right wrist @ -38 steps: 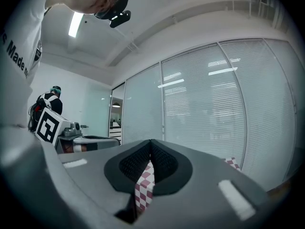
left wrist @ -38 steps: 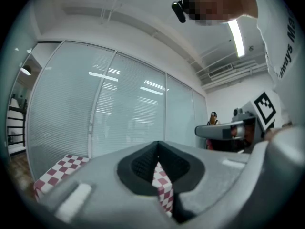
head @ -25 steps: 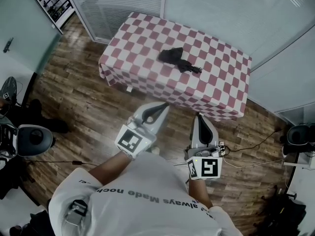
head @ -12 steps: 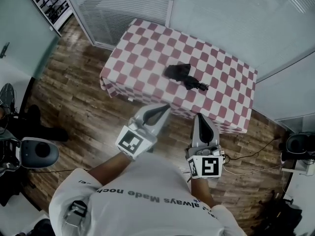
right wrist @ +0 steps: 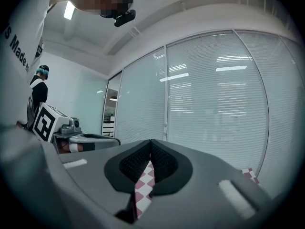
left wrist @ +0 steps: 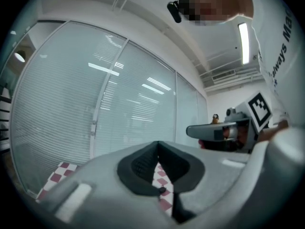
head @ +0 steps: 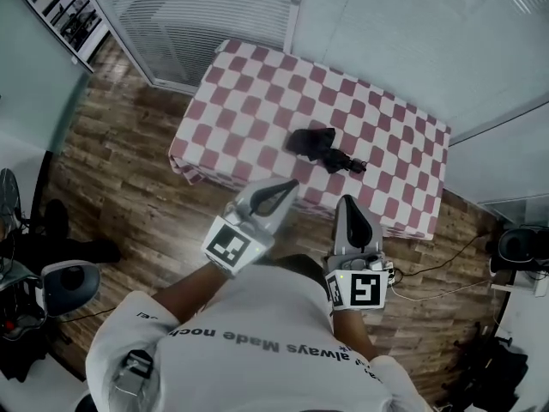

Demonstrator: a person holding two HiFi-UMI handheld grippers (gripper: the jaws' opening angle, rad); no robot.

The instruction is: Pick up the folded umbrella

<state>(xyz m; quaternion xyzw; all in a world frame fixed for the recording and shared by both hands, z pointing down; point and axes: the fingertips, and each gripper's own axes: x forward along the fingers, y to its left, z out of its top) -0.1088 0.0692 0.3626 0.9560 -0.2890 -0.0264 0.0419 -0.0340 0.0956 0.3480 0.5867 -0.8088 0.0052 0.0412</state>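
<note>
A black folded umbrella [head: 323, 148] lies on a table with a red-and-white checked cloth [head: 249, 110], right of the table's middle. My left gripper [head: 283, 184] is shut and empty, held level at the table's near edge, short of the umbrella. My right gripper [head: 346, 202] is shut and empty too, beside it over the cloth's near edge. In the left gripper view the jaws [left wrist: 158, 154] meet, with checked cloth showing beyond them. In the right gripper view the jaws [right wrist: 150, 151] also meet over the checks. The umbrella shows in neither gripper view.
Glass walls with blinds [head: 386, 33] run behind the table. Wood floor [head: 111, 161] surrounds it. A shelf unit [head: 60, 11] stands at the far left, a round grey device [head: 67, 283] at the near left, cables [head: 429, 269] and dark gear at the right.
The table and umbrella have come nearer in the head view as I walk forward. Both grippers, still shut, now reach the table's near edge.
</note>
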